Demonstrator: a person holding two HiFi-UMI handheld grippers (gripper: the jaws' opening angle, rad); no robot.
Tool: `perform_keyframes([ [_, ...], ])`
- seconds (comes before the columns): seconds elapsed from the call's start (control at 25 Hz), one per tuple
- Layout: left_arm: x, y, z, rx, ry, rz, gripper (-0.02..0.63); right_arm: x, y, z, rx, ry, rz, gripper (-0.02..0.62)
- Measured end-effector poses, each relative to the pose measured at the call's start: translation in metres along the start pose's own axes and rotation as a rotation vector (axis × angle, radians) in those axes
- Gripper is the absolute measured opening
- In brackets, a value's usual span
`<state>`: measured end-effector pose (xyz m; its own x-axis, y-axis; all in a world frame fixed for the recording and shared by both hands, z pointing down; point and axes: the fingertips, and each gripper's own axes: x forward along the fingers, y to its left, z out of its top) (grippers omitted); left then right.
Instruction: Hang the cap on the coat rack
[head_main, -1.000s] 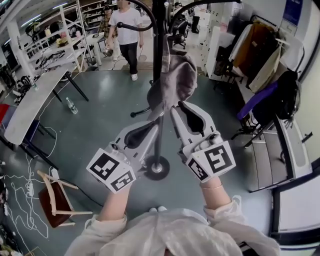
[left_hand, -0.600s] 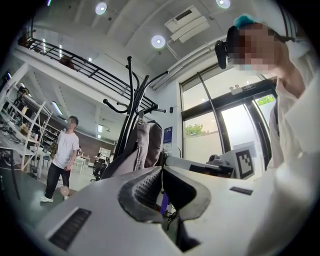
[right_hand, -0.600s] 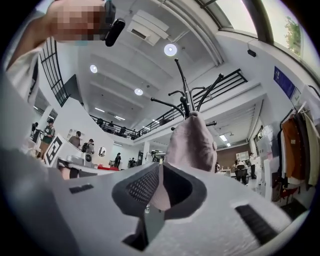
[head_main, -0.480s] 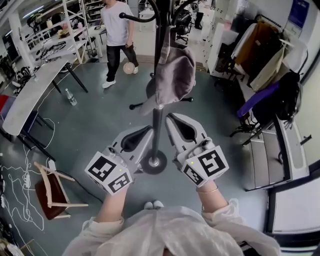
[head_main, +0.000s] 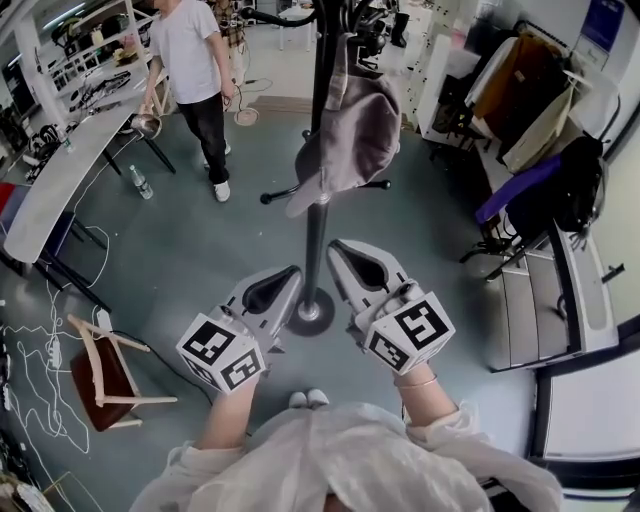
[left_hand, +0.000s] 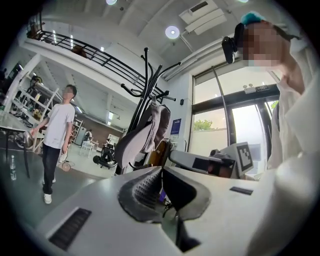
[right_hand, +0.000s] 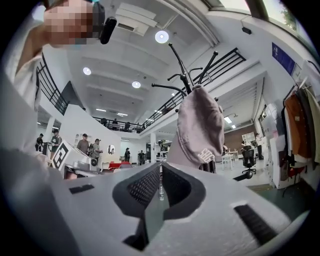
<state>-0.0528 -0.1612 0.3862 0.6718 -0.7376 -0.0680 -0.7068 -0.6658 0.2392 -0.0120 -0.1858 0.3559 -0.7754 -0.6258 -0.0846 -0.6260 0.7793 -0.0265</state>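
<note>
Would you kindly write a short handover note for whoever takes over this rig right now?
Left hand-held gripper: shut, empty, held low in front of the rack.
Right hand-held gripper: jaws have just been closing, now shut with nothing between them.
Cap: hanging on a hook of the coat rack, clear of both grippers.
Done: the cap is hung and let go.
Left: nothing visible for this task.

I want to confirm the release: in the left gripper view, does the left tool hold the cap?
No, the jaws of the left tool meet on nothing, and the cap hangs on the coat rack beyond them.
</note>
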Motion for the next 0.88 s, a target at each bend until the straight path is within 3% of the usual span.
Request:
perform_keyframes([
  [0.24, -0.006, -0.005, -0.012, -0.039, 0.027, 0.021, 0.017, -0.005, 0.011, -0.02, 0.017, 0.056, 0.025, 0.014],
  [0.64, 0.0, -0.016, -0.022, -0.04, 0.014, -0.027, 0.017, -0.012, 0.017, -0.042, -0.005, 0.13, 0.071, 0.013],
  [0.88, 0.001, -0.019, -0.046, -0.062, 0.054, -0.019, 0.017, -0.022, 0.016, -0.058, 0.016, 0.169, 0.095, 0.009],
])
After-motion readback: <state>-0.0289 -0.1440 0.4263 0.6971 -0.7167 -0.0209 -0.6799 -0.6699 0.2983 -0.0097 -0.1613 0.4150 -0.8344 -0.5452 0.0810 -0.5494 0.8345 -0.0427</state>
